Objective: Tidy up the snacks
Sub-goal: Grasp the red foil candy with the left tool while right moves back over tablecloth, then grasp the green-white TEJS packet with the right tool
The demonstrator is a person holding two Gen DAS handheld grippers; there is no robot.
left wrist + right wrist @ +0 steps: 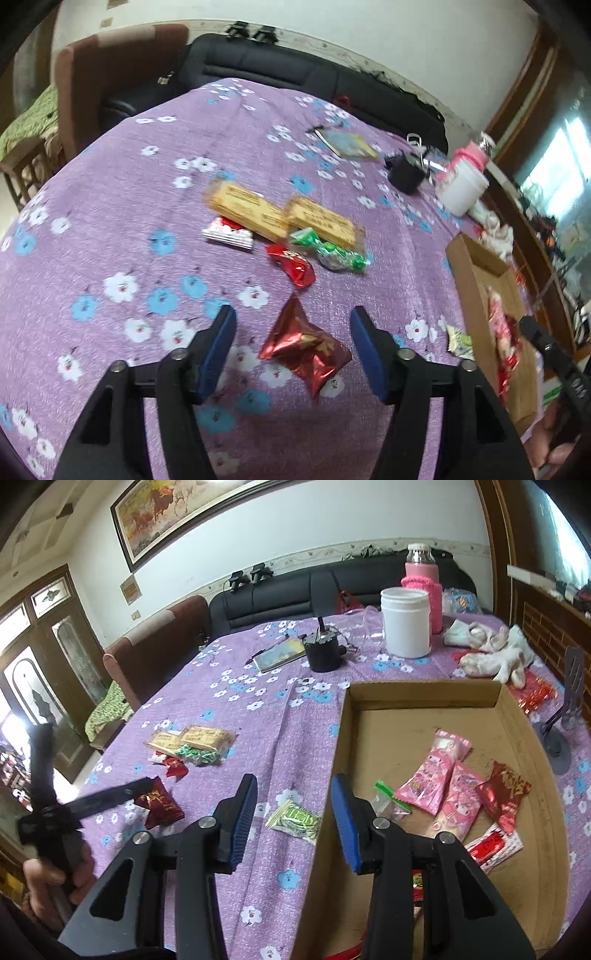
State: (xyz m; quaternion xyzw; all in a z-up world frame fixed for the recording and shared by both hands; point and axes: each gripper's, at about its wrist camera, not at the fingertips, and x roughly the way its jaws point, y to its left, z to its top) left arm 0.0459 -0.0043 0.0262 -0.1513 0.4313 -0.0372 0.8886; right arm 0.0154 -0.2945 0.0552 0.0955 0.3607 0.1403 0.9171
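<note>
We hold the left gripper (293,325) above the purple floral tablecloth (110,206), its blue-padded jaws spread apart with the crinkled dark-red foil snack packet (304,350) lying flat between them; the pads do not press on it. The right gripper (293,797) stands with its jaws parted and nothing between them, hovering over the near wall of the shallow brown cardboard box (424,692). A pale green-and-white snack packet (293,819) lies on the cloth just beside that wall.

The box already contains several pink wrappers (439,775) and a dark-red foil packet (502,794). Farther out on the cloth remain two yellow biscuit packs (280,218), a green-wrapped sweet (328,251), a small bright-red wrapper (291,266) and a red-and-white packet (229,232).

Risks, as we judge them:
- The foil packet is thin and slippery. Closing too high would pinch only air or a corner, and the packet could slide out.
- Closing too low could catch the tablecloth and drag the remaining snacks.
- The two grippers work near one another; the left transfer path to the box could collide with the right gripper.
</note>
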